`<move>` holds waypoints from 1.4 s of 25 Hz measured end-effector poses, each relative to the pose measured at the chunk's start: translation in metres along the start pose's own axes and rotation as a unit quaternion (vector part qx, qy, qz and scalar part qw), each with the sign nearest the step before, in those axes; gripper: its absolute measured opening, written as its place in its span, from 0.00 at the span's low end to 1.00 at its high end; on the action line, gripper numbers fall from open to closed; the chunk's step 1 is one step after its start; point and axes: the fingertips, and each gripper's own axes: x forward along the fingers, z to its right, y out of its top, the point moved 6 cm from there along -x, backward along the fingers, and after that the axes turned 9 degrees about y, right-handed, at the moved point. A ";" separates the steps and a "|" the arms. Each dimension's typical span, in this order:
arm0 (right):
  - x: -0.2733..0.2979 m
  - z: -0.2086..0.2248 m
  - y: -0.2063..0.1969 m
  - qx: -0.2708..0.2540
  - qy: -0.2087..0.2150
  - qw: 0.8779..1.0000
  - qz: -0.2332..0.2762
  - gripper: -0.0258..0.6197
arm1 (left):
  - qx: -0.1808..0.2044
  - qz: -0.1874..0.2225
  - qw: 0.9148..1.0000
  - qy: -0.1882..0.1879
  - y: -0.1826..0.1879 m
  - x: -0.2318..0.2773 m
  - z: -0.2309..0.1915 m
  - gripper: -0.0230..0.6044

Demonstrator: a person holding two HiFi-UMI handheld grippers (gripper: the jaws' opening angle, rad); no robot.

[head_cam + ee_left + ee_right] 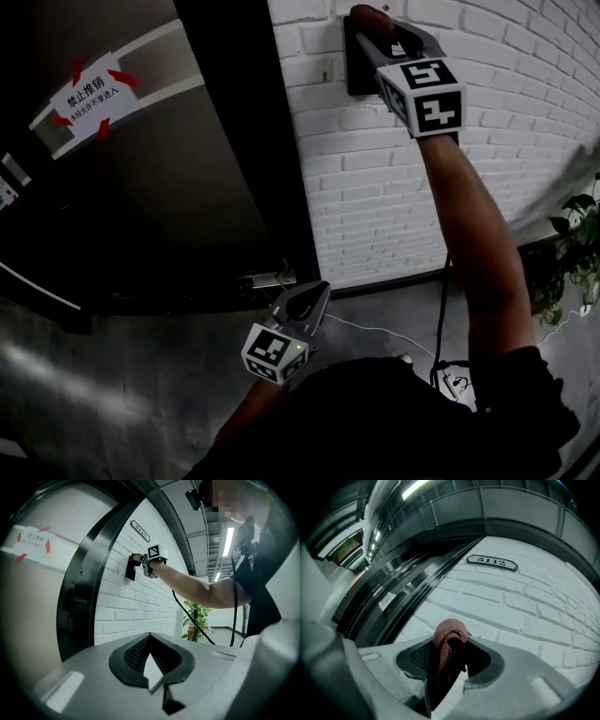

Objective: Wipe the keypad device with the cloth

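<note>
A black keypad device hangs on the white brick wall, high up beside the door. My right gripper is raised to its top edge and is shut on a bunched reddish-brown cloth, which presses against the device. In the right gripper view the cloth sticks out between the jaws of the right gripper, and the device itself does not show. The left gripper view catches the device and the right gripper from afar. My left gripper hangs low near the door's foot, jaws together and holding nothing.
A dark door with a white sign and red arrows stands left of the wall, with a metal fitting at its foot. A potted plant stands at the right. A black cable hangs from my right arm. A number plate sits above the device.
</note>
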 end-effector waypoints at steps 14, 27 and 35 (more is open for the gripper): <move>-0.003 -0.018 -0.025 -0.010 -0.003 1.000 -0.016 0.27 | -0.006 -0.009 1.000 0.011 -0.003 -0.005 -0.009 0.06; -0.013 -0.039 -0.060 0.000 0.009 0.999 -0.041 0.27 | -0.003 -0.004 1.000 0.016 -0.003 -0.006 -0.012 0.06; -0.019 -0.053 -0.085 0.002 0.027 0.998 -0.064 0.27 | -0.002 -0.005 1.000 0.023 -0.006 -0.006 -0.013 0.06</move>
